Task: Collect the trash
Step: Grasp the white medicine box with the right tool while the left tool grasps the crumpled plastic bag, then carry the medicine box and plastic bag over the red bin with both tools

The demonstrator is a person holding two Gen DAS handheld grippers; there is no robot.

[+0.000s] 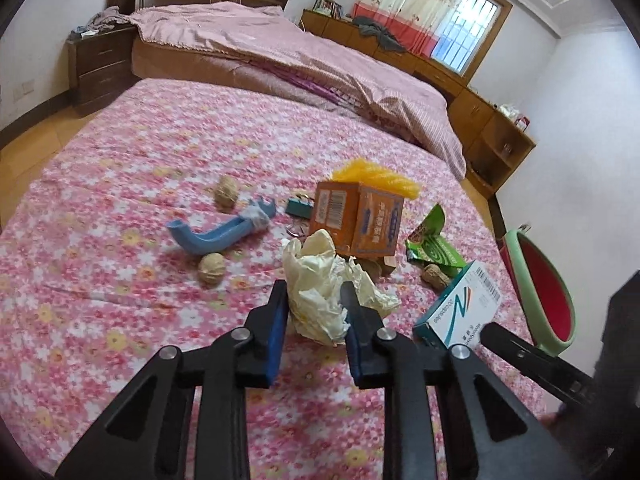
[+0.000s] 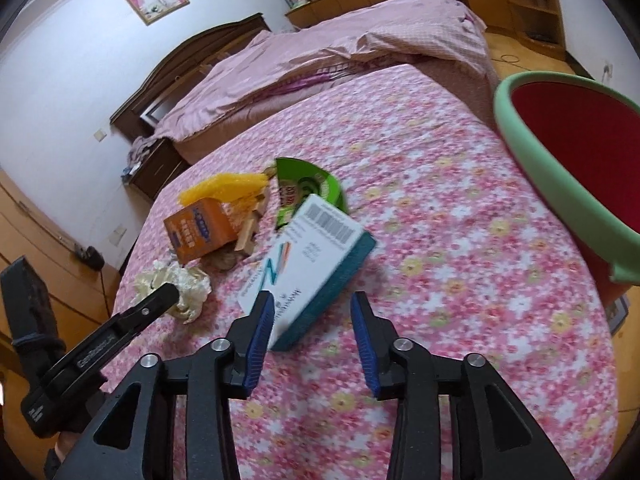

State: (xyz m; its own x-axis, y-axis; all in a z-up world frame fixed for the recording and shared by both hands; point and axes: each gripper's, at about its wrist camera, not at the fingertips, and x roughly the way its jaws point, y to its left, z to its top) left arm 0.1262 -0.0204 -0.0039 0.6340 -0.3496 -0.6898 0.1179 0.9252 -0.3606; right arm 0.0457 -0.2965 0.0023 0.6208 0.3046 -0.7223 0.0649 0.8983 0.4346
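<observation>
a bed (image 1: 120,168) with a pink floral sheet carries the litter. on it lie crumpled paper (image 1: 324,280), an orange box (image 1: 356,216), a white-and-teal box (image 2: 308,256), two walnuts (image 1: 211,267) and a blue tool (image 1: 224,229).

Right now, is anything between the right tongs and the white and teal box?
Nothing visible. The white and teal box already lies partly between the open right tongs, on the floral bedspread.

The bed (image 1: 120,320) has a soft matt cotton-looking cover in pink floral print. The crumpled tissue (image 1: 320,292) is thin, wrinkly cream paper. The medicine box (image 2: 308,256) is smooth cardboard, the orange box (image 1: 356,220) the same, a bit duller. The green wrapper (image 1: 432,248) looks glossy foil. The bin (image 2: 560,168) is smooth plastic.
</observation>
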